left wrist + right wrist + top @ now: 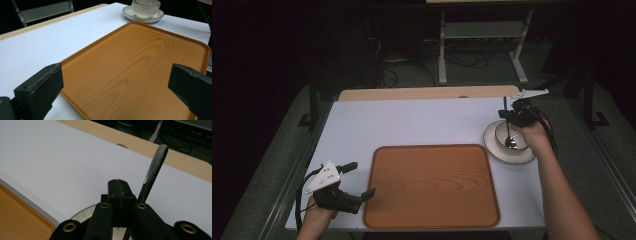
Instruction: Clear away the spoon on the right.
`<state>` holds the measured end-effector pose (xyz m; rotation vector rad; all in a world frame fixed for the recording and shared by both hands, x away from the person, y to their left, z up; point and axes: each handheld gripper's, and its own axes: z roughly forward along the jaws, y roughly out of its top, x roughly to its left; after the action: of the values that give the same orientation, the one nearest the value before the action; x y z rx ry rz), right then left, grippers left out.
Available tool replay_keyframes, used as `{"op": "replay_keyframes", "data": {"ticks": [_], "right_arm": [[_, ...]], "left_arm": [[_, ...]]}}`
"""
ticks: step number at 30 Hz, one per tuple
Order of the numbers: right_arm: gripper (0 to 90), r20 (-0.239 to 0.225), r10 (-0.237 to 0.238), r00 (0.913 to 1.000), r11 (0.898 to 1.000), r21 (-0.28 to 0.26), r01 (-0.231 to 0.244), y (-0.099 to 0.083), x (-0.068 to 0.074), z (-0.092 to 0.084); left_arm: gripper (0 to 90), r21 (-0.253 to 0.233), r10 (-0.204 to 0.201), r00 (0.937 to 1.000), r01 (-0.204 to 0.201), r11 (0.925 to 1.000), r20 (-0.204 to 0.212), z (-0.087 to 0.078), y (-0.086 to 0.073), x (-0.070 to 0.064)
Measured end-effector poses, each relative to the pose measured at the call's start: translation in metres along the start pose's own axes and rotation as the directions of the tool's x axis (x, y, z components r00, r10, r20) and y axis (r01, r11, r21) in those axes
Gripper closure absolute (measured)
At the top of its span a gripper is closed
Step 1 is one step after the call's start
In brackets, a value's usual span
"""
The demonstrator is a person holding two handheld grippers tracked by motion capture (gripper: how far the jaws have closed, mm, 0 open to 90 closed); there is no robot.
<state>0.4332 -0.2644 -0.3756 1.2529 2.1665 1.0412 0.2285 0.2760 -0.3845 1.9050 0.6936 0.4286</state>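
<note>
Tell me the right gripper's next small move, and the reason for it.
Probably lift straight up: the right gripper is shut on the spoon, whose head sits inside the bowl on the plate, so rising first would clear the rim.

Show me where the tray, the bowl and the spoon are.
tray (432, 185), high view, bare centre of its wood-grain floor.
bowl (145, 8), left gripper view, its white outer wall.
spoon (153, 173), right gripper view, its handle.
</note>
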Motion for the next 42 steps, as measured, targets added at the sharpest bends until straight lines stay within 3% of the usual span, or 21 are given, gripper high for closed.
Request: {"op": "replay_keyframes", "data": {"ticks": [3,11,34,42], "right_arm": [[89.5,0.016,0.011,0.9998,1.000,0.029,-0.012,-0.003,-0.005,0.006],[89.6,0.032,0.021,0.9993,0.999,0.044,-0.022,-0.006,-0.010,0.009],[89.6,0.101,0.088,0.9910,0.994,0.053,-0.094,-0.017,-0.033,-0.004],[89.6,0.135,0.125,0.9830,0.990,0.055,-0.133,-0.022,-0.043,-0.012]], "left_arm": [[0.0,0.001,0.003,1.0000,-0.003,1.0000,0.001,0.000,0.000,0.000],[0.0,-0.002,0.000,1.0000,0.000,1.0000,0.001,0.000,0.000,0.000],[0.0,-0.001,0.003,1.0000,-0.003,1.0000,-0.003,0.000,0.000,-0.001],[0.0,-0.002,0.004,1.0000,-0.004,1.0000,-0.002,0.000,0.000,-0.001]]}}
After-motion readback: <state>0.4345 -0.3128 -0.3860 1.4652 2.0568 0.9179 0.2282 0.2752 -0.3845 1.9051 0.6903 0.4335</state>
